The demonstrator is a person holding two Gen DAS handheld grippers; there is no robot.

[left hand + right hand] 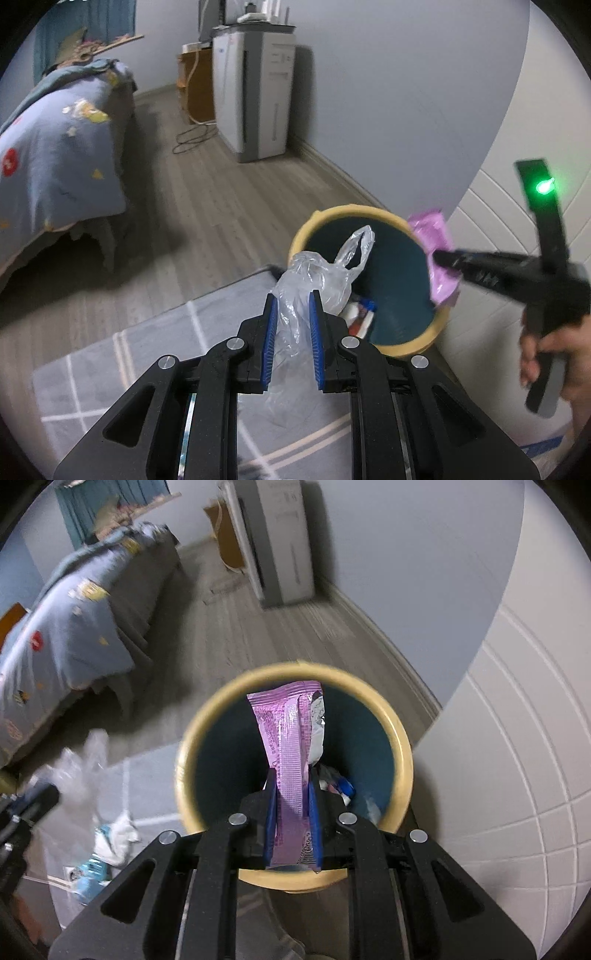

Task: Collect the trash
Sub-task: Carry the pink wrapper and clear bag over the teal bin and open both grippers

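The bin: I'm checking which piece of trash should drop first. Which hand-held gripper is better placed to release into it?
Right. The right hand-held gripper holds the pink wrapper squarely over the bin opening. The left hand-held gripper holds the clear plastic bag at the rim, partly over the rug.

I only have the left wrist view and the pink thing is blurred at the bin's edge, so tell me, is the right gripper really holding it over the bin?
Observer: Yes. The right gripper is shut on the pink wrapper, which hangs over the opening of the trash bin.
Operator: Is the wrapper intact?
Observer: It looks torn open on one side, where a silver lining shows.
Operator: Anything left on the rug I can't see?
Observer: Yes, crumpled white and blue trash lies on the rug, left of the bin in the right wrist view.
Operator: And my left gripper?
Observer: The left gripper is shut on the clear plastic bag.
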